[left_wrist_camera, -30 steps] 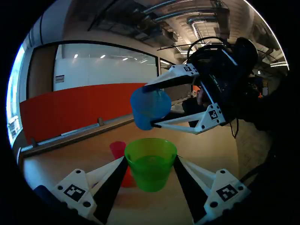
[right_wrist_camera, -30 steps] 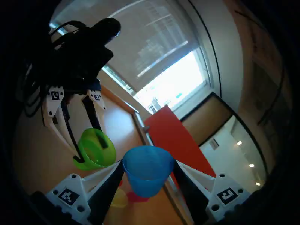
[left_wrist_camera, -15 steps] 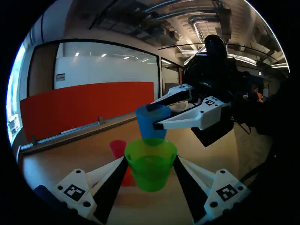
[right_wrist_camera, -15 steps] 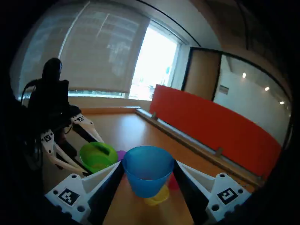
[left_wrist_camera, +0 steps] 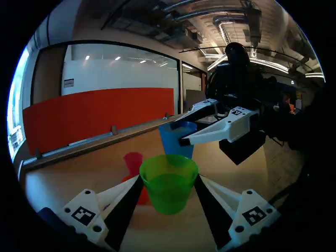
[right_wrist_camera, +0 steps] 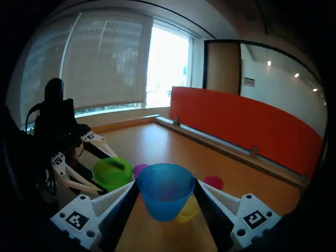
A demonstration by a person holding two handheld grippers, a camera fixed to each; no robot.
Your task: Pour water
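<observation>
My left gripper (left_wrist_camera: 168, 179) is shut on an upright green cup (left_wrist_camera: 169, 184), whose lower part looks darker, as if it holds liquid. Just beyond it, the right gripper (left_wrist_camera: 180, 132) holds a blue cup (left_wrist_camera: 175, 142) upright, a little right of the green one. In the right gripper view, my right gripper (right_wrist_camera: 166, 185) is shut on that blue cup (right_wrist_camera: 165, 196). The left gripper (right_wrist_camera: 110, 176) grips the green cup (right_wrist_camera: 111, 172) to the left, with a dark-sleeved hand behind it.
A wooden table (right_wrist_camera: 168, 147) carries a red cup (left_wrist_camera: 133, 162), a purple cup (right_wrist_camera: 140, 169), a pink cup (right_wrist_camera: 213, 182) and a yellow cup (right_wrist_camera: 190, 211) close to the held cups. An orange divider panel (right_wrist_camera: 248, 122) runs along the table's far edge.
The blue cup, tipped over above the green cup a second ago, has swung back upright and come down beside it. The green cup has stayed still in my left gripper.
</observation>
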